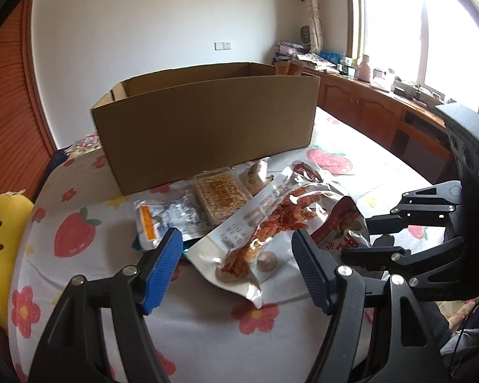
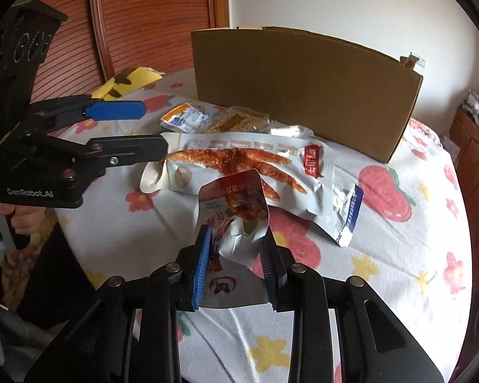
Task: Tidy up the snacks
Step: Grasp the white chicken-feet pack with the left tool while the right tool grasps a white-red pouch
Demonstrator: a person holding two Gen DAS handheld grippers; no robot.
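Floral cotton bedsheet [image 2: 399, 255]; crinkled foil pouch [image 2: 236, 223] in right hand-held gripper [image 2: 236, 239].

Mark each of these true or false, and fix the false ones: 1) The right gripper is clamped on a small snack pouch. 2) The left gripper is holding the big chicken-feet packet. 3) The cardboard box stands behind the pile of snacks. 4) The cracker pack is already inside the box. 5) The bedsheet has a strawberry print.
1) True. The right gripper has its pads pressed on the small snack pouch.
2) False. The left gripper is open, with the chicken-feet packet lying on the sheet beyond it.
3) True. The cardboard box stands behind the snacks.
4) False. The cracker pack lies on the sheet in front of the box.
5) True. The bedsheet shows strawberries and flowers.
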